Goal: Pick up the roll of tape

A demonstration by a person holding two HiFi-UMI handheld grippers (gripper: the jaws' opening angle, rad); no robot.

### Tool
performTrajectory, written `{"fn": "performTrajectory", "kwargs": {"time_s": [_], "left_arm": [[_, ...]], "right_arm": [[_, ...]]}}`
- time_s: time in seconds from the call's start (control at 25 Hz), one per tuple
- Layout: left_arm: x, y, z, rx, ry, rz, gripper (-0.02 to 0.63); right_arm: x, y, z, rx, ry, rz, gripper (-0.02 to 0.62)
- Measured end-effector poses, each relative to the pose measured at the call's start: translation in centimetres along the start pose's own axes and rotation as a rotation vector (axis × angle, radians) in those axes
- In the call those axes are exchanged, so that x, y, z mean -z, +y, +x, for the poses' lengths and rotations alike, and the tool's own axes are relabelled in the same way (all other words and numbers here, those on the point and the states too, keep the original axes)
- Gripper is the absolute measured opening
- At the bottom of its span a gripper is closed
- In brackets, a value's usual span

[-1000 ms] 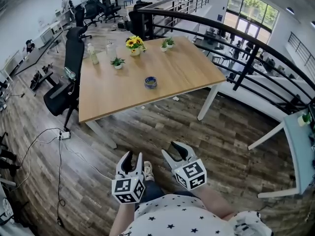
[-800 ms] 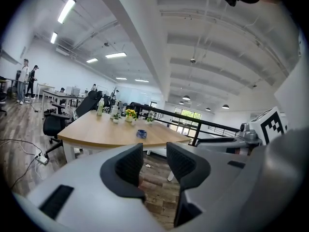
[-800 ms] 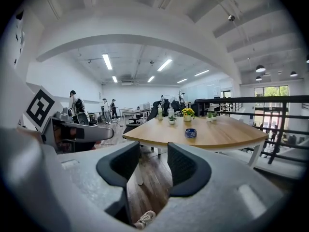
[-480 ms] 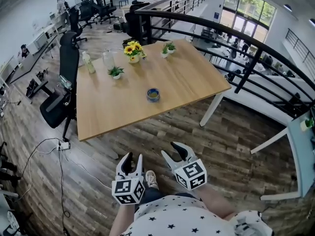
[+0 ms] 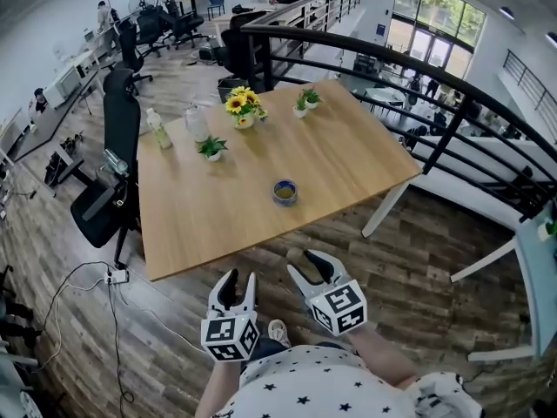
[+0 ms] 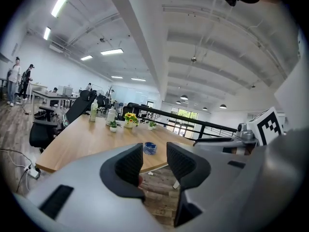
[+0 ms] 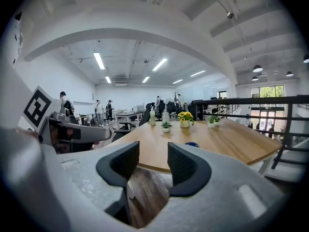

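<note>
Blue roll of tape (image 5: 285,192) lay flat on pale wood-grain table (image 5: 365,159), near front edge. Short of table hung left gripper (image 5: 237,282), right gripper (image 5: 312,266): ribbed black jaws spread, empty; black-white square markers on cubes.

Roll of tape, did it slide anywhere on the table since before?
No. The roll of tape lies at the same spot on the table, same side of the sunflowers; only the view shifted.

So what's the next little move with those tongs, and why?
Probably step closer and reach the right tongs toward the roll of tape: it lies untouched on the table, while these and the left tongs, open and empty, hang short of its edge.
</note>
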State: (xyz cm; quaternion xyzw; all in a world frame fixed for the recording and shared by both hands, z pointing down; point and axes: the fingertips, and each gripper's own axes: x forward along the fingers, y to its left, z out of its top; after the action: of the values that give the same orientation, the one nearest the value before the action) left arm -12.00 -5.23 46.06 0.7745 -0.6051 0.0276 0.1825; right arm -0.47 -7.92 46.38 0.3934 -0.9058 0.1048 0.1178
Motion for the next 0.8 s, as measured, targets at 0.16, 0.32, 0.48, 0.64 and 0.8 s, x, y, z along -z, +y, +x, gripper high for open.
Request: {"fn": "performTrajectory", "kwargs": {"time_s": [0.16, 0.32, 0.48, 0.64, 0.8], "left_arm": [[-1.3, 2.0, 2.2, 0.012, 0.002, 0.005, 0.147], [-2.2, 3.8, 4.1, 0.022, 0.000, 0.007, 0.148], [-2.8, 5.1, 5.9, 0.040, 0.007, 0.009, 0.147], [-3.2, 6.0, 6.7, 0.049, 0.003, 0.007, 0.147], [-3.0, 6.9, 7.6, 0.045, 0.010, 0.003, 0.148]], "right_arm": [[-1.2, -0.7, 3.0, 0.007, -0.004, 0.011, 0.166], [-2.0, -1.3, 5.5, 0.017, -0.008, 0.008, 0.166], [-2.5, -2.0, 7.5, 0.031, -0.009, 0.012, 0.166], [-2.9, -2.5, 8.6, 0.047, -0.011, 0.023, 0.166], [-2.8, -3.4, 9.5, 0.062, -0.009, 0.028, 0.166]]}}
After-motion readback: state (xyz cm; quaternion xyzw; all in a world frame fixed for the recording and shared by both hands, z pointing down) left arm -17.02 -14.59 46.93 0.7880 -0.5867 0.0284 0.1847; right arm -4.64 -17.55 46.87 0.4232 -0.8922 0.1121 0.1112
